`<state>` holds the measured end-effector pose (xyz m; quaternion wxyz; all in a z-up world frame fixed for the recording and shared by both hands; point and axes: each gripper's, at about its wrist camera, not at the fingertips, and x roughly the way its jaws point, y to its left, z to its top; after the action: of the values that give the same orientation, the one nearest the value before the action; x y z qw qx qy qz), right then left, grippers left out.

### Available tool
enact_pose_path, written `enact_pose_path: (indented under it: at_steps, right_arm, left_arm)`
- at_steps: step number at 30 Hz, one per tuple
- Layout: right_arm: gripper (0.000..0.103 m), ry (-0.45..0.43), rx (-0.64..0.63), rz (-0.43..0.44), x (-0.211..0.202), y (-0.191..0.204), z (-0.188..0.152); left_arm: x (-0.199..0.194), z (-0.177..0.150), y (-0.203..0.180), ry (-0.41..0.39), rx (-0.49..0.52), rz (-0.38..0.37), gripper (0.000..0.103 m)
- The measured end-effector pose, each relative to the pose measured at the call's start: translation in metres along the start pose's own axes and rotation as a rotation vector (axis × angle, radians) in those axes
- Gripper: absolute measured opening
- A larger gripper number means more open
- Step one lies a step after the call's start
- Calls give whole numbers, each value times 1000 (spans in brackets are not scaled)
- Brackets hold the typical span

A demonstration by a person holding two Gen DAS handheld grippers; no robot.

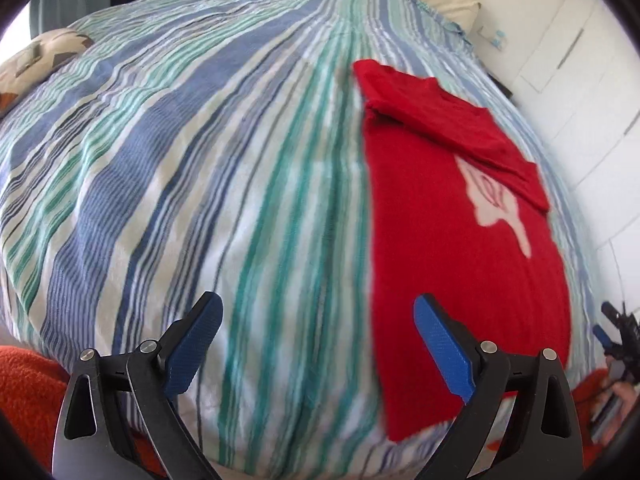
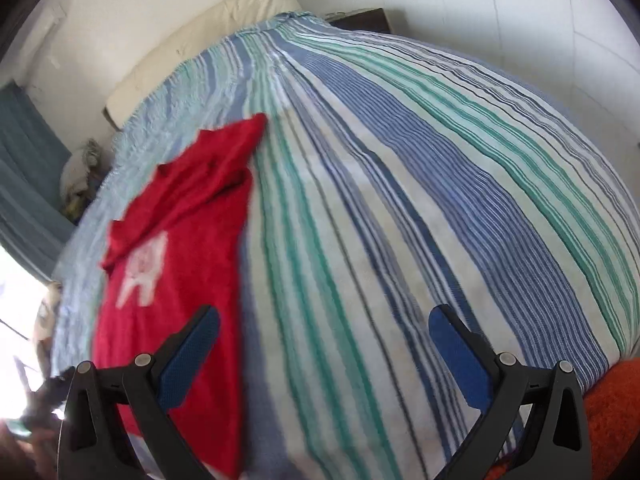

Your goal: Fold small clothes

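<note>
White walls [image 2: 460,4] enclose a bed covered by a blue, green and white striped bedspread [image 1: 200,160], lightly creased, with a cream pillow [image 2: 208,36] at its head. One red T-shirt [image 1: 460,240], white print upward, lies flat on the spread with both sleeves folded inward. Left gripper [image 1: 316,344] hovers above the shirt's edge, jaws spread, empty. Right gripper [image 2: 324,356] likewise spread, empty. Orange fabric [image 2: 612,408] borders the near edge.

red shirt [image 1: 460,264] with white print lies flat, partly folded, sleeve folded over.
</note>
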<state>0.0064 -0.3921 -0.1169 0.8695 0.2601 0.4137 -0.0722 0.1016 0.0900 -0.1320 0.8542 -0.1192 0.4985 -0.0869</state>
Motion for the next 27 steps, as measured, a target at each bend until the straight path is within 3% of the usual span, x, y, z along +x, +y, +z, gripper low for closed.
enact_pose_path:
  at_steps: [2, 4, 6, 7, 9, 11, 12, 14, 15, 18, 21, 24, 27]
  right_arm:
    - [103, 86, -34, 86, -5, 9, -2]
    - [103, 241, -49, 171, 3, 17, -15]
    - [102, 375, -31, 239, 15, 20, -33]
    - [101, 408, -23, 247, 19, 20, -41]
    - [96, 431, -24, 246, 25, 19, -51]
    - [78, 433, -8, 259, 33, 18, -55]
    - [64, 438, 12, 273, 38, 16, -56]
    - [24, 473, 23, 259, 50, 11, -58]
    - [5, 484, 39, 245, 52, 7, -58]
    - [5, 431, 55, 273, 36, 4, -55]
    - [5, 345, 49, 318, 16, 8, -33]
    - [4, 225, 32, 352, 7, 18, 4]
    - [4, 116, 7, 351, 18, 30, 52]
  left_arm:
    - [1, -12, -13, 56, 47, -49, 96]
    - [8, -24, -27, 117, 84, -97, 87]
    - [18, -33, -41, 187, 115, -132, 71]
    - [22, -36, -47, 218, 124, -142, 67]
    - [28, -42, -56, 263, 138, -150, 49]
    - [30, -45, -60, 281, 150, -136, 40]
    - [30, -46, -61, 288, 150, -130, 29]
    - [33, -45, -55, 306, 117, -121, 7]
    - [33, -45, -51, 313, 83, -137, 6]
    - [20, -41, -41, 299, 5, -170, 3]
    - [0, -24, -34, 251, -76, -256, 3]
    - [-10, 15, -34, 175, -142, -336, 3]
    - [1, 74, -36, 111, -190, -383, 3]
